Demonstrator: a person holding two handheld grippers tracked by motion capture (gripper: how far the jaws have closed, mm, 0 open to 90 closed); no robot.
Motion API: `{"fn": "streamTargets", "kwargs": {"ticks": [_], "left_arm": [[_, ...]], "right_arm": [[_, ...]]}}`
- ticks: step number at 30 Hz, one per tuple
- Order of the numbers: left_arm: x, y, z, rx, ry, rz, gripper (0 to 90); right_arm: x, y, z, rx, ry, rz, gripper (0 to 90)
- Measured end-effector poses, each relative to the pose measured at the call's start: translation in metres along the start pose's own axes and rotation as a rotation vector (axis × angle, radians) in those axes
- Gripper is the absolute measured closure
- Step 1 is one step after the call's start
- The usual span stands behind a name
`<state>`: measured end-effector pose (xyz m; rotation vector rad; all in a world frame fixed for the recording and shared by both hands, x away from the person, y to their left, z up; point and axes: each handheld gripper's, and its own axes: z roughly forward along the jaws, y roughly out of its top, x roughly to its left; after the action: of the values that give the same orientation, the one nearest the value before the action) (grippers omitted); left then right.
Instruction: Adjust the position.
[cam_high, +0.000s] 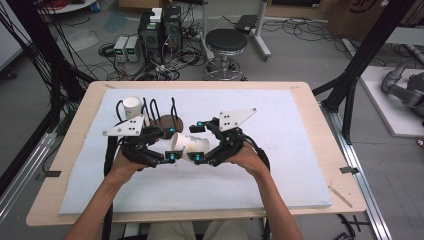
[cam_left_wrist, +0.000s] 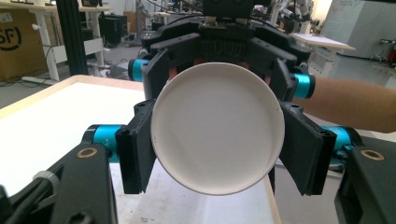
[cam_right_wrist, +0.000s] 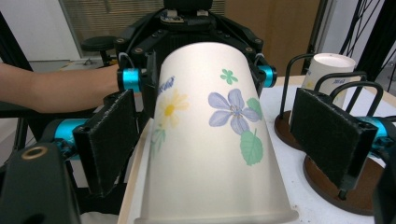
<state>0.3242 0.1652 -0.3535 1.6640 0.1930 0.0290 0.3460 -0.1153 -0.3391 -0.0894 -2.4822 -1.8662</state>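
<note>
A paper cup (cam_high: 190, 144) printed with flowers lies on its side in the air, between my two grippers, which face each other above the white mat. In the left gripper view its round white base (cam_left_wrist: 217, 126) faces the camera. My left gripper (cam_high: 172, 145) is shut on this narrow end, one pad on each side. From the right gripper view the flowered wall (cam_right_wrist: 210, 140) widens to the rolled rim nearest the camera. My right gripper (cam_right_wrist: 222, 140) stands open around that wide end, and both pads (cam_right_wrist: 334, 135) keep a gap from the cup.
A second white cup (cam_high: 132, 106) stands in a black wire holder at the mat's back left. More wire holders on round brown bases (cam_high: 170, 122) stand just behind the grippers. The white mat (cam_high: 280, 165) covers most of the wooden table.
</note>
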Motion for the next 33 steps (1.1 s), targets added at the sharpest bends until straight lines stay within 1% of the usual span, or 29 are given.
{"fn": "streamTargets", "kwargs": {"ticks": [9, 12, 13, 17, 19, 22, 23, 33], "left_arm": [[-0.001, 0.006, -0.001, -0.007, -0.002, 0.012, 34.5], [-0.001, 0.008, -0.002, -0.013, -0.01, 0.01, 34.5], [-0.002, 0.009, -0.002, -0.012, -0.003, 0.012, 34.5], [-0.002, 0.009, -0.002, -0.013, -0.005, 0.013, 34.4], [-0.002, 0.009, -0.001, -0.015, -0.005, 0.013, 34.4], [-0.002, 0.01, 0.0, -0.018, -0.006, 0.016, 34.5], [-0.002, 0.01, -0.001, -0.019, -0.007, 0.015, 34.5], [-0.002, 0.011, -0.002, -0.017, -0.015, 0.018, 35.0]], "right_arm": [[0.0, -0.003, 0.006, 0.016, 0.018, 0.005, 15.8], [0.0, -0.004, 0.007, 0.006, 0.026, 0.009, 15.8], [0.0, -0.004, 0.007, 0.006, 0.027, 0.008, 16.3], [0.0, -0.004, 0.007, 0.007, 0.033, 0.006, 17.3], [-0.001, -0.004, 0.007, 0.006, 0.041, 0.007, 21.0], [-0.001, -0.005, 0.008, 0.005, 0.043, 0.008, 22.8], [-0.001, -0.005, 0.008, 0.007, 0.046, 0.006, 25.2], [-0.002, -0.006, 0.007, 0.001, 0.055, 0.004, 27.2]]}}
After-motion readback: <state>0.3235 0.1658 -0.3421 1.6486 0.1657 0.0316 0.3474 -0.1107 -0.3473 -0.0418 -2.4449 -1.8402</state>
